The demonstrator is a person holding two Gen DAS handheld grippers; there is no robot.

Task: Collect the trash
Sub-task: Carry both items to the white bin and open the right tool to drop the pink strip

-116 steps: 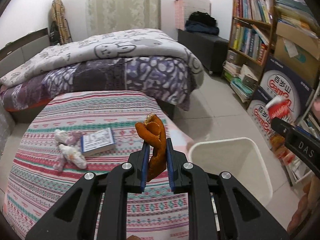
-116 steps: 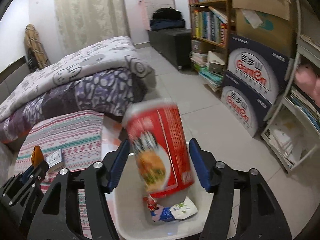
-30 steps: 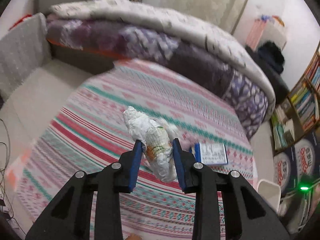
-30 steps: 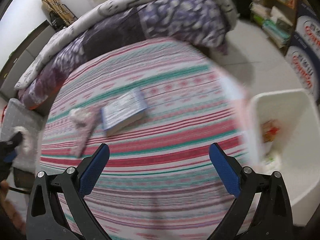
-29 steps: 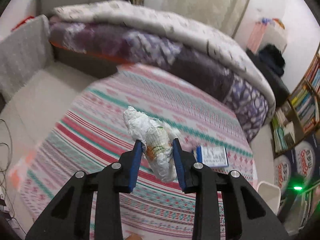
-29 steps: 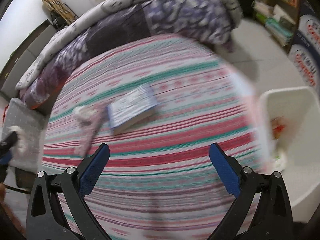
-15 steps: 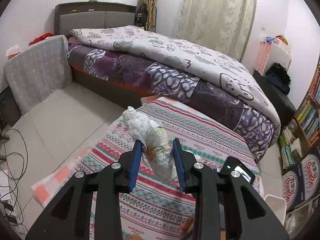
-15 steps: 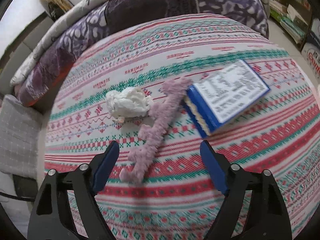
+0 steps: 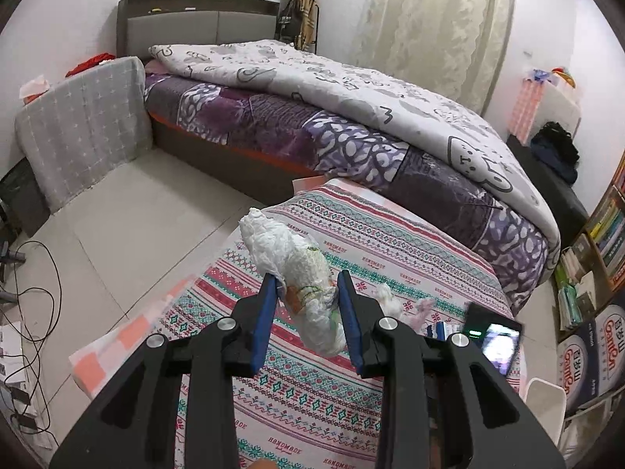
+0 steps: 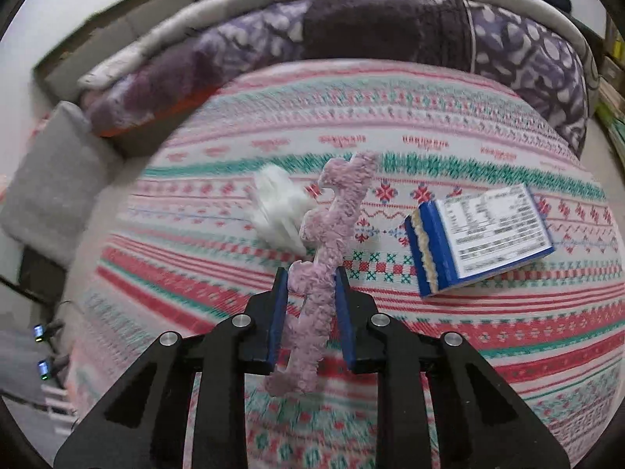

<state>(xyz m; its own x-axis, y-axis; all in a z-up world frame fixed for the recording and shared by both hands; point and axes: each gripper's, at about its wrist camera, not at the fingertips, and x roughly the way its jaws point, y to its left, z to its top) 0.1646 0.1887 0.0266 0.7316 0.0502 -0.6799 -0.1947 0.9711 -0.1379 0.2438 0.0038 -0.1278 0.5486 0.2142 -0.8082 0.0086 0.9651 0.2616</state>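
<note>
Two white wads, one pink strip, one blue box.

Print on the blue box smeared by blur, bed behind streaked, white bin cut off behind a tool arm, bookshelf cropped at the edge, lit screen unreadable

Home bedroom — bed, curtain, bookshelf.
</note>
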